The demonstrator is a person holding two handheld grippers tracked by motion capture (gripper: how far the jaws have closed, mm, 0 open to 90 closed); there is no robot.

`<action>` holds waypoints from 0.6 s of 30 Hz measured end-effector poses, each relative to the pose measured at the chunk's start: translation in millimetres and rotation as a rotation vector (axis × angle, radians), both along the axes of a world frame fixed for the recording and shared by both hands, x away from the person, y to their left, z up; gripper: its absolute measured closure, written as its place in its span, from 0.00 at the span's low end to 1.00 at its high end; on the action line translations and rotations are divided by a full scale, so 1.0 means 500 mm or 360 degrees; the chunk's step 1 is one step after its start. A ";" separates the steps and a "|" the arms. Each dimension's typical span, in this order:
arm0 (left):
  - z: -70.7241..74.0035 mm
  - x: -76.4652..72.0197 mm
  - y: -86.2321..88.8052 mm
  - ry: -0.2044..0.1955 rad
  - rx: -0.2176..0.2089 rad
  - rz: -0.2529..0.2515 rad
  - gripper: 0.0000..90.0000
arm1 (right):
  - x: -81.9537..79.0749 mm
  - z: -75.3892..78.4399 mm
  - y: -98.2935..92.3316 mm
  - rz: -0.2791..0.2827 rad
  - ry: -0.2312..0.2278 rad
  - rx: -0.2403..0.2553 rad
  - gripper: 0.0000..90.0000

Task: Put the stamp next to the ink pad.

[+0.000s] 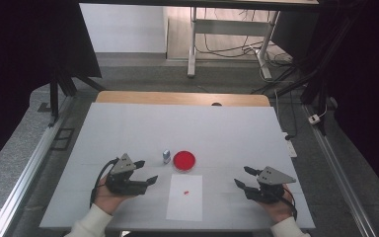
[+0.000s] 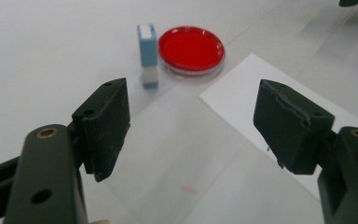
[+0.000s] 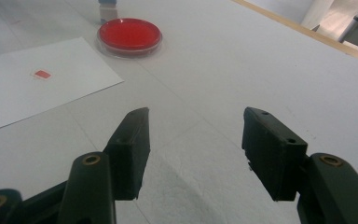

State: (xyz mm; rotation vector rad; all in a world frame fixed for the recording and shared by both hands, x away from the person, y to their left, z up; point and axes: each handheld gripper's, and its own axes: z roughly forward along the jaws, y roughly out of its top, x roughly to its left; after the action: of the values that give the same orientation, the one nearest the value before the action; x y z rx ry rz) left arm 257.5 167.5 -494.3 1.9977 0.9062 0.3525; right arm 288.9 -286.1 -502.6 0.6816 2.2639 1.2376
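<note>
- No word, number, brand or sign can be read anywhere from here.
- The white sheet of paper point(image 1: 184, 197) carries one small red mark point(image 1: 186, 192), a plain blot with no legible characters.
- The little blue and white stamp point(image 2: 148, 55) beside the red dish point(image 2: 192, 48) shows no label.
</note>
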 end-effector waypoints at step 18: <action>-0.033 -0.053 0.087 0.0057 -0.0028 0.0103 0.31 | 0.001 -0.002 -0.011 -0.0022 -0.0016 -0.0050 0.46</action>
State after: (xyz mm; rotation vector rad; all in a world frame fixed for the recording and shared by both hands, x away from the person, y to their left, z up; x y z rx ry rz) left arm 230.8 210.9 -510.9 1.9673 0.9951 0.3444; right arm 289.2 -291.5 -503.6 0.6772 2.2620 1.1935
